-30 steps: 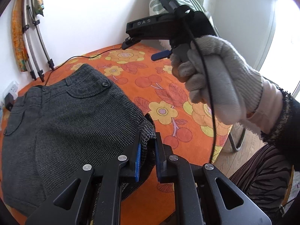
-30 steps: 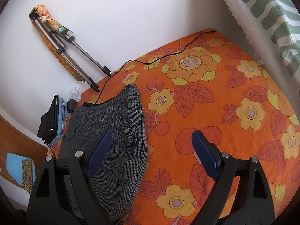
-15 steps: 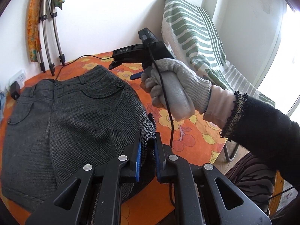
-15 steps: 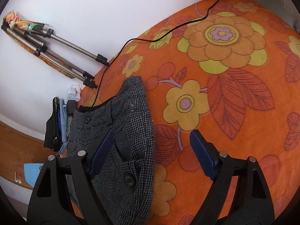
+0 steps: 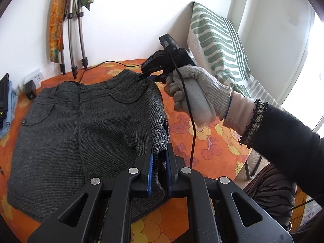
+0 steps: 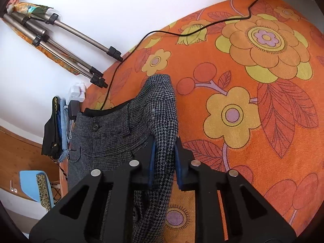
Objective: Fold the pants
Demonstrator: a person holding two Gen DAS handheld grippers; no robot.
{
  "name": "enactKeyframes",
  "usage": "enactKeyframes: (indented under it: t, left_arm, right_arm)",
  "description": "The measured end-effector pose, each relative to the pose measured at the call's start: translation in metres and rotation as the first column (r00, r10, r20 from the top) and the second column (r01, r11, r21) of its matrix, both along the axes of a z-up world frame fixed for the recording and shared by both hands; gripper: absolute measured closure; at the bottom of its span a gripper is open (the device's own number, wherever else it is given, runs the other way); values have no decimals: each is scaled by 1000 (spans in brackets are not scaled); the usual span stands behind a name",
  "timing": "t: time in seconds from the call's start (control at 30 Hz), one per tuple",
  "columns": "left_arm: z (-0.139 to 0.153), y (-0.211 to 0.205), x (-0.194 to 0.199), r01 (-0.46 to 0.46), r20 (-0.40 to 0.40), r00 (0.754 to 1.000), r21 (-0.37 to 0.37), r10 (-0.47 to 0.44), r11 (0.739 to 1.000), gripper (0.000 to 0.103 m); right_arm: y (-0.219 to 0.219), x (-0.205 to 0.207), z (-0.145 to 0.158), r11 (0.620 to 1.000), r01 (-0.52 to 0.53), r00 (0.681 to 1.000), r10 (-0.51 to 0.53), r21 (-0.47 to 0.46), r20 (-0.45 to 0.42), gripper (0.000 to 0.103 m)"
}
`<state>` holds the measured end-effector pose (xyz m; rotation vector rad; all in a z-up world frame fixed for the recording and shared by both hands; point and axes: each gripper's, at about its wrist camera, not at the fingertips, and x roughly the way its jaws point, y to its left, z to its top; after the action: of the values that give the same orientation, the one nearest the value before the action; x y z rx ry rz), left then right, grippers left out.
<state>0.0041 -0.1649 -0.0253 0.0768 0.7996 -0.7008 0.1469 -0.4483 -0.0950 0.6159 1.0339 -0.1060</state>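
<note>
the right tool (image 6: 164, 160), spread wide a moment ago, is closing on the waistband corner of the pants (image 5: 85, 125); the left tool (image 5: 159, 170) pinches the hem below it, so folding across the tabletop (image 6: 253, 105) can begin.

A second ago the right gripper (image 6: 165, 162) hung wide open above the orange flowered cloth (image 6: 253, 121); now it has dropped to the waistband corner of the grey pants (image 5: 81, 131), its jaws closing with the fabric between them. The gloved hand (image 5: 194, 93) has come in from over the cloth to that corner.
</note>
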Motion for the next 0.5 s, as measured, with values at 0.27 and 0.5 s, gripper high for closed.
enactKeyframes:
  t: [0.27,0.5]
  left_arm:
    - [7,50,-1,-69,24,997,-14,69,998,94]
    - [10,109,1,-157,42,987,-30,158,987,94]
  right_arm:
    - [48,11,42,996,8,997,-1,-89,77,90]
    - [116,43,74,981,-50,993,69,-186,96,91]
